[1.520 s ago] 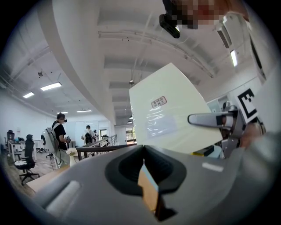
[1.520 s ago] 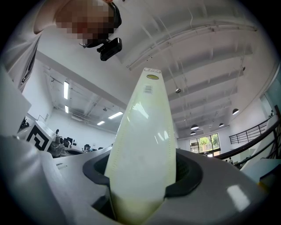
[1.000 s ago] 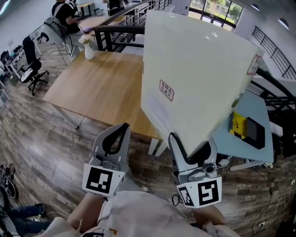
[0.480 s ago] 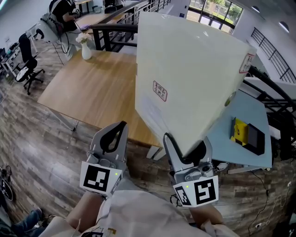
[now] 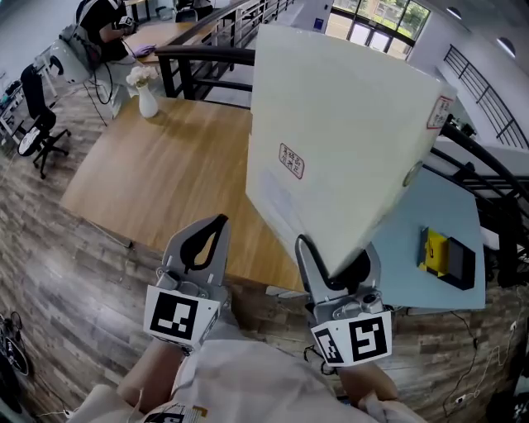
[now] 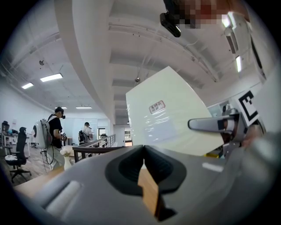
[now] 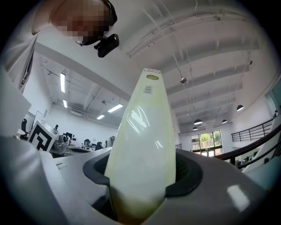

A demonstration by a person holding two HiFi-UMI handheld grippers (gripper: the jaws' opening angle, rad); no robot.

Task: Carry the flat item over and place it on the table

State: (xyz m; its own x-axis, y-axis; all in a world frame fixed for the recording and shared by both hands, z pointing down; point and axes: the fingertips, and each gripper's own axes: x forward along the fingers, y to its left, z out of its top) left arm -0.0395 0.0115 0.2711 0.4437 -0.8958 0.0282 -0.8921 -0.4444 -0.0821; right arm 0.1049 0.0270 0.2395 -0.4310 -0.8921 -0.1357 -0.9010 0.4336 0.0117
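Note:
The flat item (image 5: 339, 140) is a big white panel with a small red label, held upright and tilted over the near right corner of the wooden table (image 5: 165, 182). My right gripper (image 5: 337, 263) is shut on its lower edge. In the right gripper view the panel (image 7: 142, 132) stands edge-on between the pads of that gripper (image 7: 142, 176). My left gripper (image 5: 202, 248) hangs beside it on the left, shut and empty, over the table's near edge. In the left gripper view its jaws (image 6: 142, 151) meet at the tips, with the panel (image 6: 162, 118) to their right.
A white vase of flowers (image 5: 145, 91) stands on the wooden table's far left corner. A light blue table (image 5: 438, 206) to the right carries a yellow and black object (image 5: 446, 252). A black railing (image 5: 207, 58) runs behind. A person (image 5: 103, 16) and office chairs (image 5: 33, 107) are far left.
The wooden table has come nearer, and its front edge now lies under both grippers. The grippers keep their pose, and the right one still holds the panel.

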